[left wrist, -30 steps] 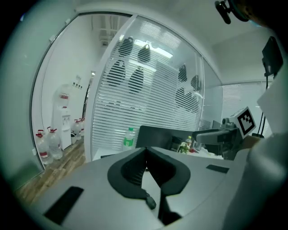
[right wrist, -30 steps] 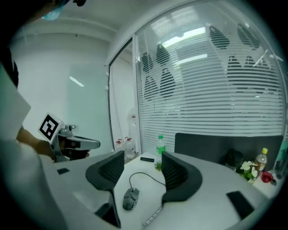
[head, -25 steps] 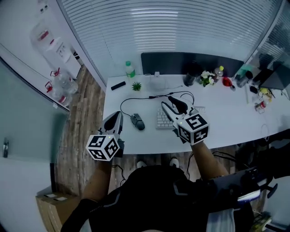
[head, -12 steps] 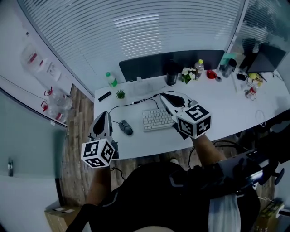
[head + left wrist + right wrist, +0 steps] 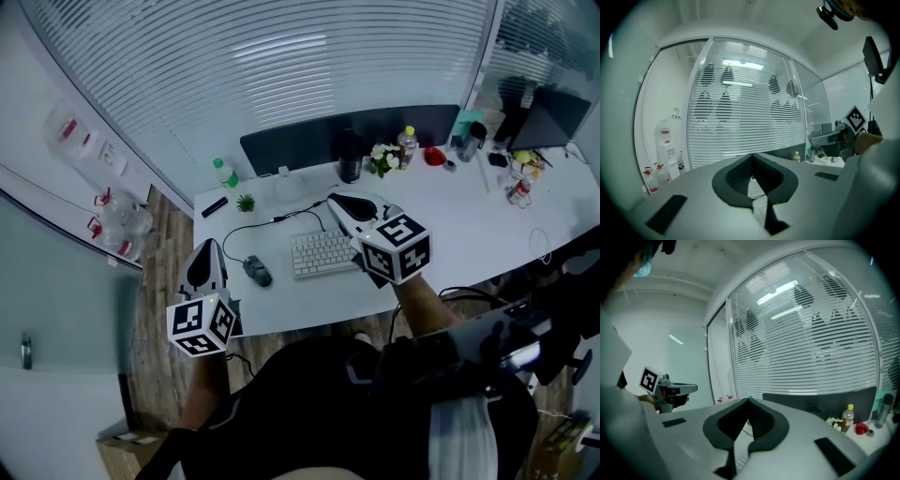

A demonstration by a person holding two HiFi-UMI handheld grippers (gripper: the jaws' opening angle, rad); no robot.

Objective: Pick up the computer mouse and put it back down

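Observation:
The dark computer mouse (image 5: 257, 271) lies on the white desk (image 5: 450, 225), its cable running back toward the monitor. It is just left of the white keyboard (image 5: 322, 253). My left gripper (image 5: 207, 246) hovers left of the mouse, off the desk's left end, shut and empty; its own view shows the jaws (image 5: 751, 155) meeting at the tip. My right gripper (image 5: 332, 201) hangs over the keyboard's far right. Its jaws have just been closing with nothing between them, and they now stand shut (image 5: 747, 400). Neither gripper touches the mouse.
Along the desk's back stand a dark monitor (image 5: 347, 136), a green-capped bottle (image 5: 223, 172), a small plant (image 5: 246, 202), a black remote (image 5: 215, 207), flowers (image 5: 382, 157) and a yellow-capped bottle (image 5: 406, 145). Clutter fills the far right. A water dispenser (image 5: 89, 150) stands left.
The right gripper's jaws went from open to shut. Both grippers rose a little and the head view swung. The mouse stayed on the desk.

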